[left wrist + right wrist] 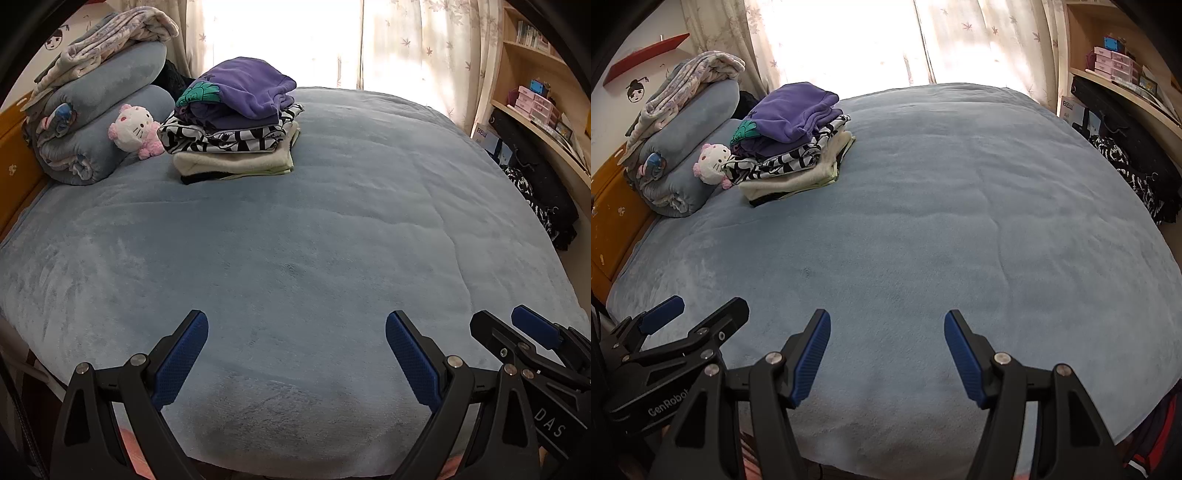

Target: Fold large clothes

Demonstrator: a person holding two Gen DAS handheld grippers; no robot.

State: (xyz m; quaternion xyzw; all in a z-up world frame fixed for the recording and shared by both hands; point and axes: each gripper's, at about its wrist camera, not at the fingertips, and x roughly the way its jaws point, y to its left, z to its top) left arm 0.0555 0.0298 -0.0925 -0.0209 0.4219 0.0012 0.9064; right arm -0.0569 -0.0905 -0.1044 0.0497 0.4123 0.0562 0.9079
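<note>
Hovering with jaws wide and empty, left gripper and right gripper face a folded clothes stack on the bed, nothing unfolded visible

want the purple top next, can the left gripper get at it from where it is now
Probably yes. The left gripper is open and empty, and only bare blanket lies between it and the purple top. The top sits uncovered on top of the pile, though it is far across the bed.

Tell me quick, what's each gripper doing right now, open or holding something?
Left gripper: open, holding nothing, above the blue bed cover.
Right gripper: open, holding nothing, above the same cover.
</note>
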